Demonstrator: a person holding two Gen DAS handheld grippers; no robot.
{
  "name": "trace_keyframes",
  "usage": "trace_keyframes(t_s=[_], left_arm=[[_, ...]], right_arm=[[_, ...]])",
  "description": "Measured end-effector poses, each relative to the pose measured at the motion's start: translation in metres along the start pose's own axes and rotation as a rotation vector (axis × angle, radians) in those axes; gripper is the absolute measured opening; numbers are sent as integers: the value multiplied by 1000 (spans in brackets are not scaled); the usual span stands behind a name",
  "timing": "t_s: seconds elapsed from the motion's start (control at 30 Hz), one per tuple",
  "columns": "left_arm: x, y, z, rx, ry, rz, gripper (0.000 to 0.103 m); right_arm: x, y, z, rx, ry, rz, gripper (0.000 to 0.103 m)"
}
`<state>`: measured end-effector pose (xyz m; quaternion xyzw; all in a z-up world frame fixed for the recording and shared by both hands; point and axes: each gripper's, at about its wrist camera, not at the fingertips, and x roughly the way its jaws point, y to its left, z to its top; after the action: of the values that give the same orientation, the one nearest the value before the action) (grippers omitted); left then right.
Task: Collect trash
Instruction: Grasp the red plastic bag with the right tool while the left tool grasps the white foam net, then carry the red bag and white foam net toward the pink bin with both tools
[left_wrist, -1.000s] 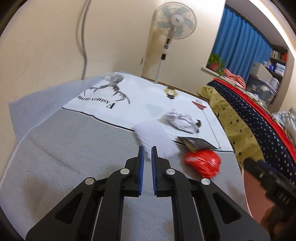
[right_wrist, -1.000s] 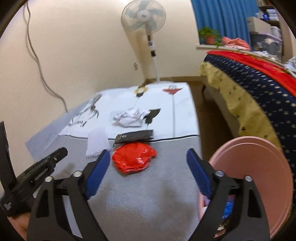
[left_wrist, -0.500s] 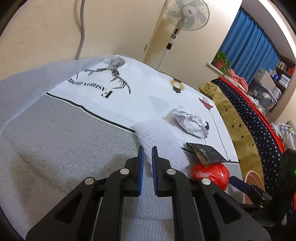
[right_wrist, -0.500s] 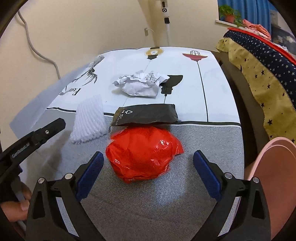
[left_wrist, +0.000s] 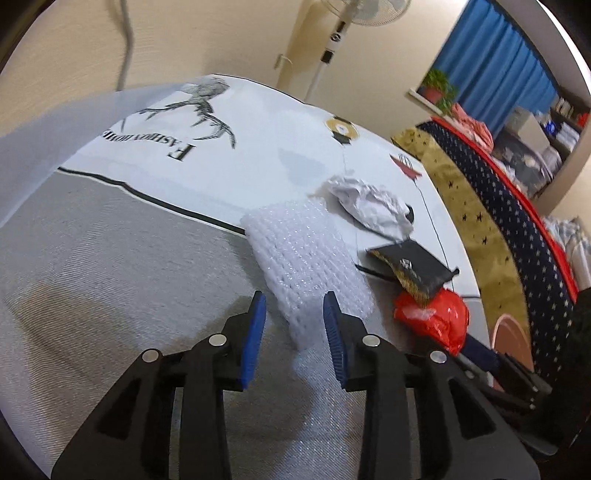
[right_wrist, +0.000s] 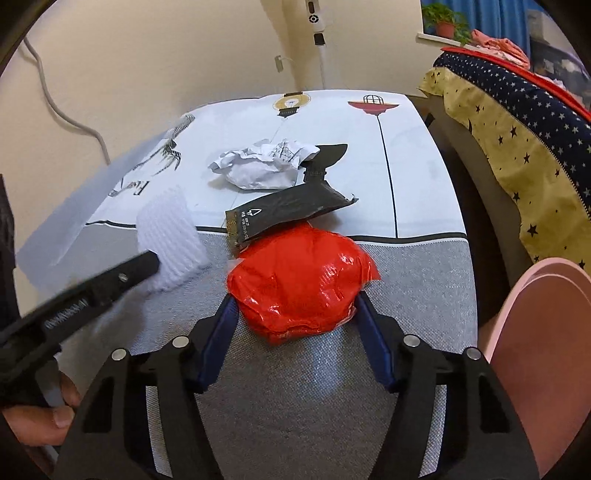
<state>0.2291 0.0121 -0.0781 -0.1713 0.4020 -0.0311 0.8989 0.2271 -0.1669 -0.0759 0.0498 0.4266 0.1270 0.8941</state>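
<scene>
The left gripper has its blue pads a little apart and the jaws are opening; the near end of a white foam net lies between them on the table, and the pads do not press on it. In the right wrist view the same left gripper reaches in from the left, its black finger touching the near edge of the foam net, with a hand on its handle at the lower left.

The right gripper stands fairly wide and its jaws are closing around a red crumpled plastic bag; the bag sits between the pads, touching or almost touching both, and it rests on the cloth.

A black wrapper leans on the far side of the red bag, and beyond it lies a ball of crumpled white paper. All four pieces lie on a table cloth, grey near the grippers and white with printed drawings farther off.

A pink bin stands just beside the table's right edge, near the right gripper. Behind it is a bed cover with stars
</scene>
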Motion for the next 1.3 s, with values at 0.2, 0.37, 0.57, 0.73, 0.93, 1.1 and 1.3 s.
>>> trace_keyframes(t_s=[0.2,0.37,0.57,0.73,0.93,1.1,1.3], left_arm=[[-12,-5,-4,17,-36,15,9],[-30,-7,-6,53,-76,52,9],[-58,-11,-12,96,-124,71,8],[-82,-18,-21,131,-161,72,8],[-107,-30,-34,154,-200,63,8],[-122,-44,-43,186,-217,46,8],[-140,-57,-56,227,-229,28,8]], right_arm=[[-14,-5,-8,15,-22,21,60],[-35,-1,-15,-13,-52,6,59],[-69,2,-23,-41,-106,-45,59],[-103,-5,-27,-29,-159,-83,59],[-145,-19,-33,-8,-207,-123,59],[-175,-28,-38,1,-242,-145,59],[-201,-32,-46,8,-270,-164,59]])
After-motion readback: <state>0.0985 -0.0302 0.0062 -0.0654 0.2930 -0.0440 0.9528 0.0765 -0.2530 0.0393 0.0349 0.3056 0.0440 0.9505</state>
